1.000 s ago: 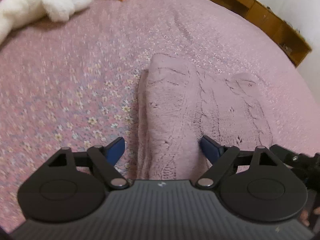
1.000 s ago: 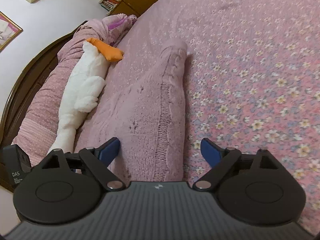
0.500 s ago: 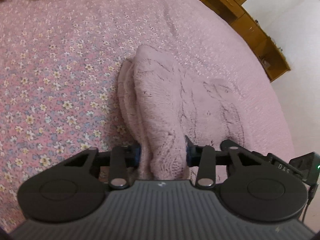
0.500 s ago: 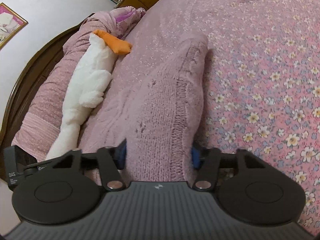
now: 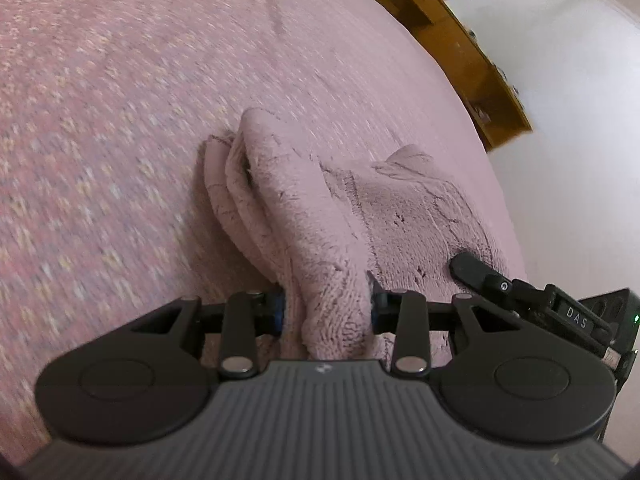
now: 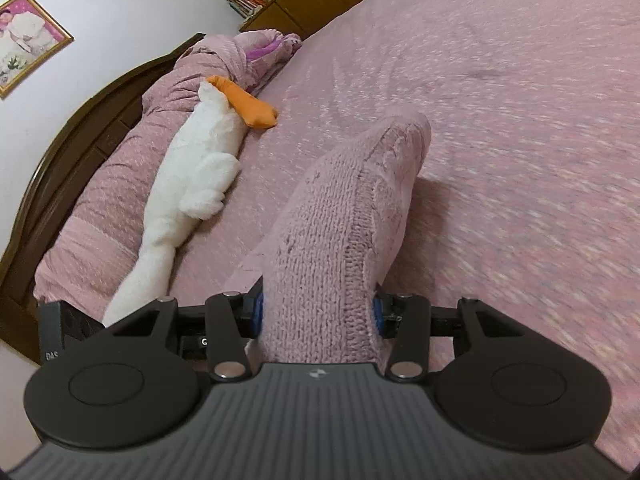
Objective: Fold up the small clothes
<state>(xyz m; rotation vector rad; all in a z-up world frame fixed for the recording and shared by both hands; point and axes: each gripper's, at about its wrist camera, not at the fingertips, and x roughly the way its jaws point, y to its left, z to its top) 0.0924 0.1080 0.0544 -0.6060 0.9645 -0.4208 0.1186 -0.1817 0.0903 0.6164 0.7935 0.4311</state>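
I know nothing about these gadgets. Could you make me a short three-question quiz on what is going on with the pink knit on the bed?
1. True or false: the left gripper and the right gripper each have a bunch of the pink knitted garment between their fingers.
2. What lies beside the garment on the floral bedspread?
A. a white plush toy with an orange beak
B. a laptop
C. a stack of plates
3. Fill in: the furniture past the bed's edge in the left view is a wooden ____.

Key: 1 true; 2 A; 3 shelf.
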